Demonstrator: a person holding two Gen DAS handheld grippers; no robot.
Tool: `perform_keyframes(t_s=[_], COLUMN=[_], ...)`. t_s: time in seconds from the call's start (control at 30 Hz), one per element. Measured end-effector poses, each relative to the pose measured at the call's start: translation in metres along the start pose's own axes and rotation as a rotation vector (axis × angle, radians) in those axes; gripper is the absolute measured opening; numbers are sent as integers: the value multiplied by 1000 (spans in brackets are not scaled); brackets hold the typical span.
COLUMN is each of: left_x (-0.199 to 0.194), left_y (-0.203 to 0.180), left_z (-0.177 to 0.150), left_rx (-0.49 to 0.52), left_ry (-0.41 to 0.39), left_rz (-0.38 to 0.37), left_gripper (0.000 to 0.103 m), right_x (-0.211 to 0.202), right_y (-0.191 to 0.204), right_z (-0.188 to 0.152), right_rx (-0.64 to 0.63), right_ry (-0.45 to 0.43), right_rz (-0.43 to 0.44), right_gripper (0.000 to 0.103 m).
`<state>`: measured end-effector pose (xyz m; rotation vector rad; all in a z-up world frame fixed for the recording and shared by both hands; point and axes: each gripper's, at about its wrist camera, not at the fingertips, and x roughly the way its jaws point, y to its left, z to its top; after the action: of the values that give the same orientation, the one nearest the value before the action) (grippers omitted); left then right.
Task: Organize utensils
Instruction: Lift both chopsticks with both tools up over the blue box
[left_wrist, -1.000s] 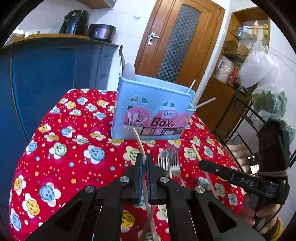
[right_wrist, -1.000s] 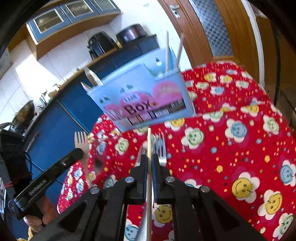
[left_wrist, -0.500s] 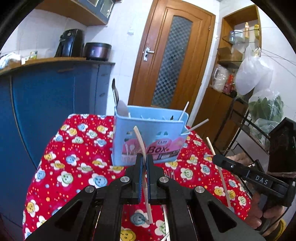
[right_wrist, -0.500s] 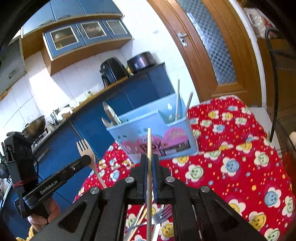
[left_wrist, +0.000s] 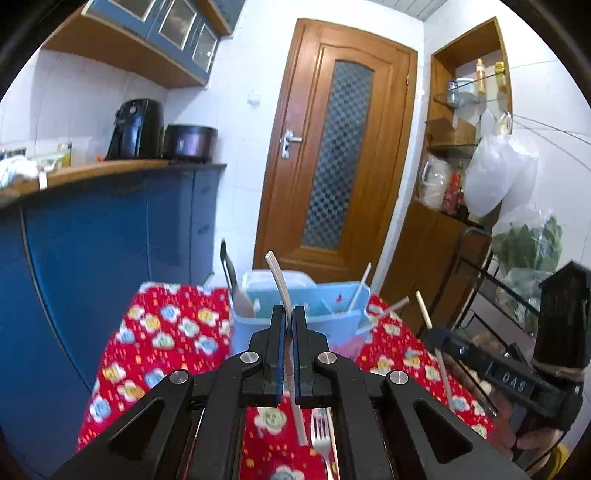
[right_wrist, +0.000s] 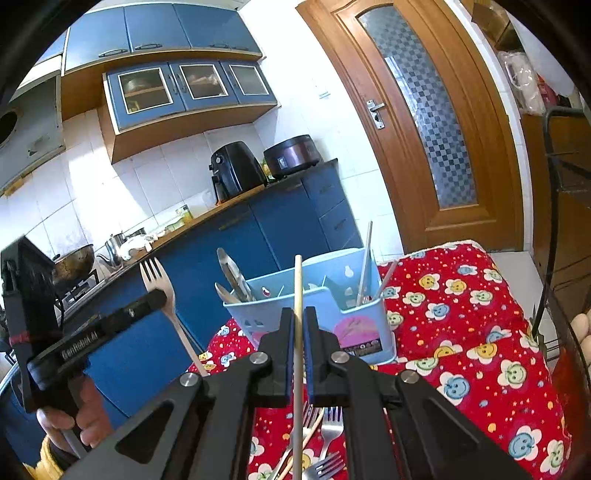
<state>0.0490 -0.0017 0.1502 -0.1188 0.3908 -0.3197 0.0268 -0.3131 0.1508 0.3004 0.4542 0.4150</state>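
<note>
My left gripper (left_wrist: 288, 314) is shut on a pale wooden fork (left_wrist: 277, 280), tines up, held above the table in front of the light blue utensil box (left_wrist: 332, 314). It also shows in the right wrist view (right_wrist: 162, 291), where the fork (right_wrist: 157, 280) stands upright at left. My right gripper (right_wrist: 299, 317) is shut on a wooden chopstick (right_wrist: 297, 280), held upright in front of the box (right_wrist: 314, 306). In the left wrist view this gripper (left_wrist: 439, 338) is at right with the chopstick (left_wrist: 424, 310). The box holds spoons (right_wrist: 231, 273) and chopsticks (right_wrist: 365, 262).
Several metal forks (right_wrist: 325, 432) and a chopstick lie on the red flowered tablecloth (right_wrist: 461, 332) below the grippers. A blue kitchen counter (left_wrist: 92, 229) stands left of the table, a wooden door (left_wrist: 340, 147) behind, and a wire rack (left_wrist: 491, 288) at right.
Both grippers have risen from near the tablecloth, lifting the wooden fork and the chopstick. The utensil box now sits lower in both views.
</note>
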Motion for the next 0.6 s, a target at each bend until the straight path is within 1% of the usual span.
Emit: perform_keyframes(t_s=[0.2, 0.47, 0.6], left_x=[6, 23, 37], left_y=[-3, -7, -9], left_z=[30, 72, 83], left_rx=[14, 43, 59], left_ry=[-41, -110, -119], left_rz=[8, 56, 84], left_gripper=[3, 3, 3], right_x=[2, 7, 10], right_y=[-1, -9, -13], right_z=[4, 8, 9], right_rx=[0, 13, 19], right_ry=[-7, -10, -11], right_rz=[-4, -7, -11], right_gripper=[6, 6, 6])
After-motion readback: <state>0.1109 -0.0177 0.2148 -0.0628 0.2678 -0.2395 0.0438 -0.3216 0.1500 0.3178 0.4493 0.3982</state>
